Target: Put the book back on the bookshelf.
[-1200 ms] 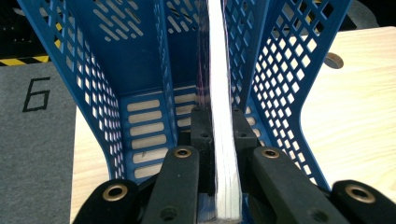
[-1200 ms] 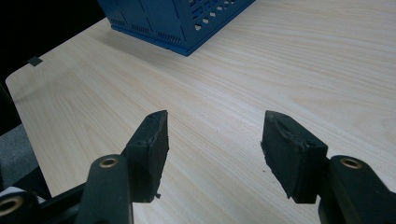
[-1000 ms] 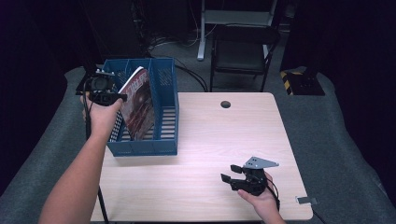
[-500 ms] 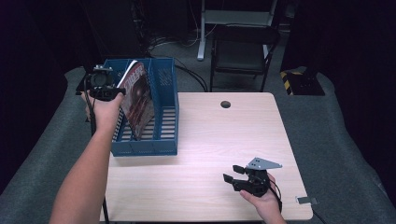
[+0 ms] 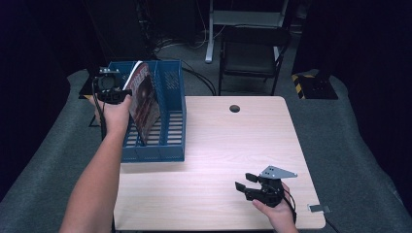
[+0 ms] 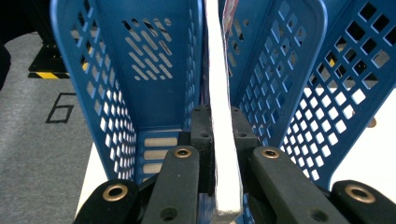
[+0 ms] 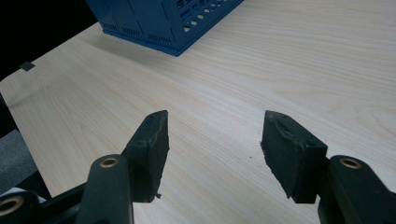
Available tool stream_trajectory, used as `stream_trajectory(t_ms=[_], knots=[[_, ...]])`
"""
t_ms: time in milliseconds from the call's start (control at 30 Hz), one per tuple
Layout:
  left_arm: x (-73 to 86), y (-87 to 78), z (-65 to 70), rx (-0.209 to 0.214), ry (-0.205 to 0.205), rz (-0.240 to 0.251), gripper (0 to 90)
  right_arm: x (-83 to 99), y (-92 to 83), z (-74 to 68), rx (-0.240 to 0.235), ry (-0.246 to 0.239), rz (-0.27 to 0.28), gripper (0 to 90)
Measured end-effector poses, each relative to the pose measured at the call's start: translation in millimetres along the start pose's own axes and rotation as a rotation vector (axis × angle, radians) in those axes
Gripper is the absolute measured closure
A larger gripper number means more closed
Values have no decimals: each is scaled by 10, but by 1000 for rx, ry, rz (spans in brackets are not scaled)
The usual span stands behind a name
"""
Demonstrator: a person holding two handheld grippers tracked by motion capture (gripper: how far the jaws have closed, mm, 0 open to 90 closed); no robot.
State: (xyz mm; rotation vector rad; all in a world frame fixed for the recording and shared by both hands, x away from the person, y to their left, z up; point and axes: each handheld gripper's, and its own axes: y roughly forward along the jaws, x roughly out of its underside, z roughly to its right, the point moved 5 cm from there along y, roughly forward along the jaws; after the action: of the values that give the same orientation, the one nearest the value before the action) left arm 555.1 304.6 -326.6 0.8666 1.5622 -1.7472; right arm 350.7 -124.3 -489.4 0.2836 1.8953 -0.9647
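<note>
A blue plastic file rack (image 5: 170, 99) with several slots stands at the table's back left. A book (image 5: 144, 99) with a dark red cover stands almost upright in one slot, leaning slightly left. My left gripper (image 5: 111, 88) is shut on the book's upper left edge, above the rack's left side. In the left gripper view the black jaws clamp the book's white page edge (image 6: 223, 121), with the rack's perforated walls (image 6: 140, 60) on both sides. My right gripper (image 5: 246, 183) rests near the table's front right, open, with only bare wood between its pads (image 7: 152, 140).
The light wooden table (image 5: 233, 141) has a round cable hole (image 5: 234, 108) near its back edge. A black chair (image 5: 250, 53) and cables stand behind it. A small grey tag (image 5: 318, 208) lies at the front right corner. Grey carpet surrounds the table.
The book has swung from a slant to nearly upright in the rack, with the left hand shifting slightly. The right gripper has stayed put.
</note>
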Motion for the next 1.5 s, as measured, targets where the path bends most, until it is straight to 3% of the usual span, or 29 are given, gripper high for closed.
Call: stream_trajectory(t_ms=[633,867,1100,1500], knots=[[92,58,-35,10,-11,-2,832,-10,38,-11,-9,-6,-4,415],[99,65,-20,45,-15,-11,727,-13,45,-12,-13,-8,-5,415],[121,75,-45,44,-11,-31,604,-16,50,1,-10,-11,-7,415],[140,17,-63,87,0,-29,526,0,105,32,-21,2,-19,414]])
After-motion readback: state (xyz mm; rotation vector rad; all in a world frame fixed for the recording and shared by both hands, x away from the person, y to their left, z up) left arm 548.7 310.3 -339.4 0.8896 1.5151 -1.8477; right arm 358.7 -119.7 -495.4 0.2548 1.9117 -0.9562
